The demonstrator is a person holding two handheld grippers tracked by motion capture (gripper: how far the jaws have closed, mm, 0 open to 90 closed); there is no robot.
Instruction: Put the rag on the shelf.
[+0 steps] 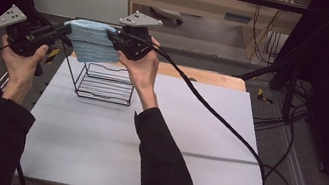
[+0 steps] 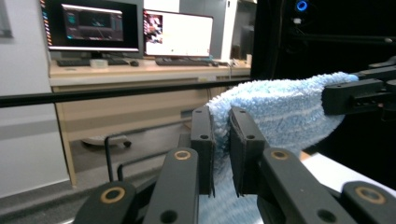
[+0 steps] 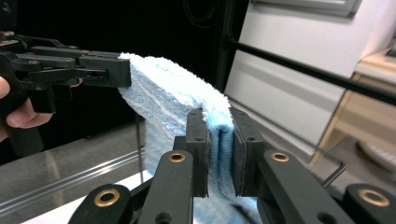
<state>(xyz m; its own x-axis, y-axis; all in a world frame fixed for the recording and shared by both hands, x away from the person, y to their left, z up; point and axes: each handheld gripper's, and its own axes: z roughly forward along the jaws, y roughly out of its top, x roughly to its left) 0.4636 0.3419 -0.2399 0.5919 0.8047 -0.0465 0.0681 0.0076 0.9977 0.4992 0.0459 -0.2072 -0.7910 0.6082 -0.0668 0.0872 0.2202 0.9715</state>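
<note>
A light blue towel (image 1: 91, 39) hangs folded over between my two grippers, held up above a black wire rack (image 1: 103, 81) on the white table. My left gripper (image 1: 65, 31) is shut on the towel's left top corner; in the left gripper view the cloth (image 2: 280, 109) is pinched between its pads, at my left gripper (image 2: 221, 140). My right gripper (image 1: 111, 37) is shut on the right top corner, and in the right gripper view the towel (image 3: 163, 95) is squeezed at my right gripper (image 3: 219, 140). The towel's lower edge drapes down to the rack's top.
The white table sheet (image 1: 194, 143) stretches to the right and front of the rack. A black cable (image 1: 219, 119) trails from the right gripper across the table to the right edge. A desk with monitors (image 2: 135, 28) stands beyond the table.
</note>
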